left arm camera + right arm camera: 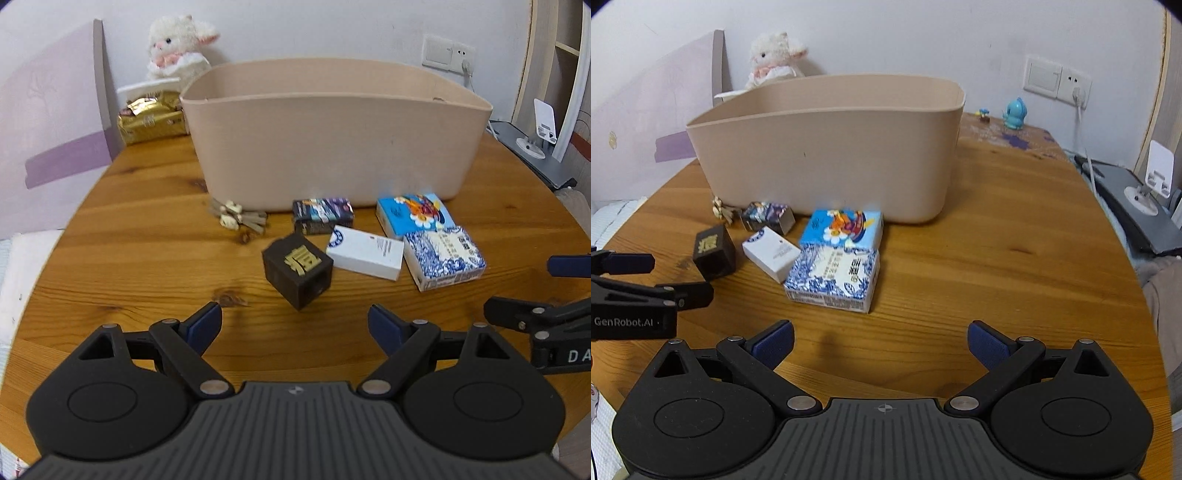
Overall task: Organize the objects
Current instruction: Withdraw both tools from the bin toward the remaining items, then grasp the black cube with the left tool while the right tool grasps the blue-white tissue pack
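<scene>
A beige bin (332, 140) (831, 147) stands on the round wooden table (129, 258). In front of it lie a dark cube with a gold character (297, 271) (713, 253), a white box (365, 253) (772, 254), a blue-white patterned box (443, 256) (833, 275), a light-blue cartoon box (413, 216) (844, 227), a dark printed box (323, 215) (768, 216) and a small beige-brown bundle (236, 219) (722, 210). My left gripper (295, 325) is open and empty, just short of the cube. My right gripper (881, 343) is open and empty, short of the patterned box.
A plush toy (181, 46) and a gold packet (151, 118) sit behind the bin on the left. A blue figurine (1015, 114) stands at the back right by a wall socket (1056, 83). A phone stand (1152, 184) sits on a dark tray off the table's right edge.
</scene>
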Tool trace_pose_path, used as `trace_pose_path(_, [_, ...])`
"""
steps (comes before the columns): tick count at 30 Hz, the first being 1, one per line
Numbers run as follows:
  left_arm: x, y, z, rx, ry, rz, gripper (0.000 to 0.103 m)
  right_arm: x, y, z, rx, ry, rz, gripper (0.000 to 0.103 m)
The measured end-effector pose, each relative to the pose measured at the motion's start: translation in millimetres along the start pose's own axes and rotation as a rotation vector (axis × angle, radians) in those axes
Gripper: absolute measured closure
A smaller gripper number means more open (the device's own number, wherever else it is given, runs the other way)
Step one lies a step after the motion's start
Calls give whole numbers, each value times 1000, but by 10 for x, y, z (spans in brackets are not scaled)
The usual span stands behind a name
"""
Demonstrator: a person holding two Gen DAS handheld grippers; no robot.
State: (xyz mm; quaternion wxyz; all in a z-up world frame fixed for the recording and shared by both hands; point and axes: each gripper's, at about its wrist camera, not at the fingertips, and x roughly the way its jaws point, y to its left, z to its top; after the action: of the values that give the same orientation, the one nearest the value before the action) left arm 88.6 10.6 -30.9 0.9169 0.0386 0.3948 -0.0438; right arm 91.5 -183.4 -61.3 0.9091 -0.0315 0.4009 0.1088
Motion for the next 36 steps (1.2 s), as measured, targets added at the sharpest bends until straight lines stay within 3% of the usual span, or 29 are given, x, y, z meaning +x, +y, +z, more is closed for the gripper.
trace_pose_path(16, [300,96,124,-60,-4,16,13,389,191,73,-20,19,24,0])
trace_pose_path(26, [444,122,207,-97,-3,71,10,518,330,155,-47,-3,-3,0])
trace_pose_path(28, [453,132,201,-98,-6,73,12,526,342,156,-49,-9,-1,0])
trace_pose_path(32, [475,143,193,-90,-2,58,24,533,334,158,-54,-22,4,2])
trace_pose_path(34, [468,145,192,-91,-5,50,28,519,332,154,-55,-34,6,10])
trace_pose_path(36, [451,135,186,-89,-10,46,39,506,320,164,-56,-41,7,20])
